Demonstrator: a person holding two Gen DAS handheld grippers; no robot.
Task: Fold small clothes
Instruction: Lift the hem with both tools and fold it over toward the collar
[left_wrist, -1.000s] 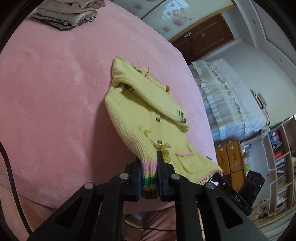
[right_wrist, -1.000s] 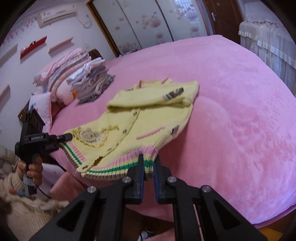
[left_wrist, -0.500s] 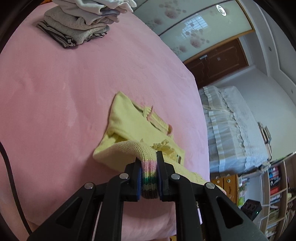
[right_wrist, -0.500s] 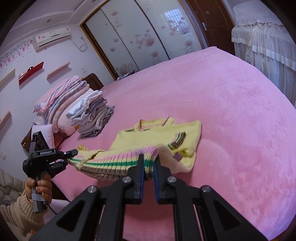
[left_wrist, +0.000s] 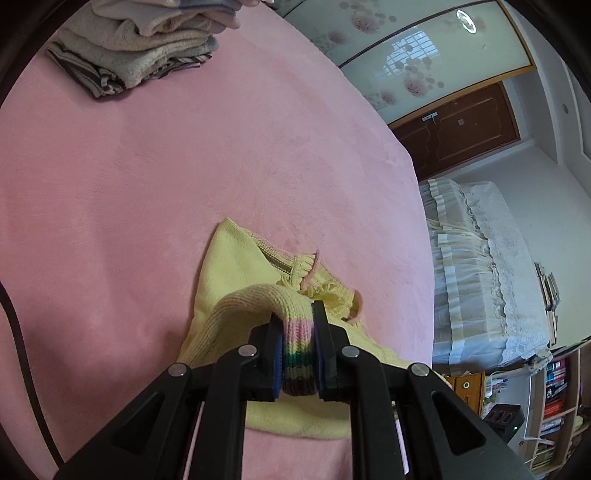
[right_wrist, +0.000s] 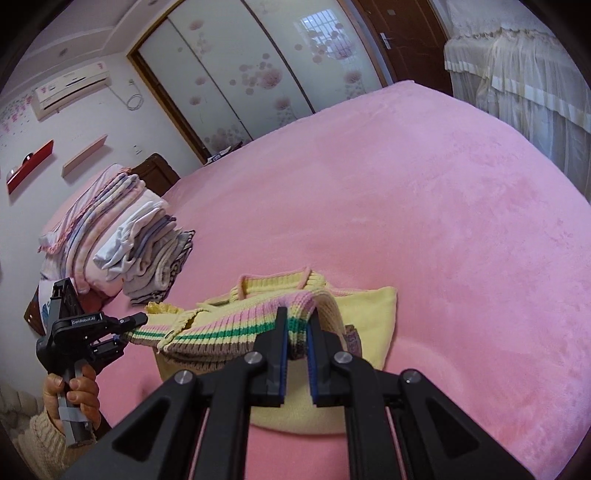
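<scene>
A small yellow knit cardigan (left_wrist: 236, 273) with a pink, green and brown striped hem lies on the pink bed (left_wrist: 147, 177). My left gripper (left_wrist: 298, 325) is shut on one corner of the striped hem, lifted above the collar end. My right gripper (right_wrist: 297, 325) is shut on the other hem corner of the cardigan (right_wrist: 369, 306). The hem stretches taut between both grippers, doubled over the garment's lower half. In the right wrist view a hand holds the left gripper (right_wrist: 136, 321) at the left, with the hem in its tips.
A stack of folded clothes (left_wrist: 140, 40) sits at the far side of the bed, also visible as a folded stack (right_wrist: 147, 258) beside striped bedding (right_wrist: 92, 221). A white lace-draped bed (left_wrist: 480, 266) and a bookshelf (left_wrist: 557, 391) stand past the bed's edge.
Both grippers carried the striped hem away from the bed's near edge, over the cardigan toward its collar. The garment went from lying spread out to folded roughly in half.
</scene>
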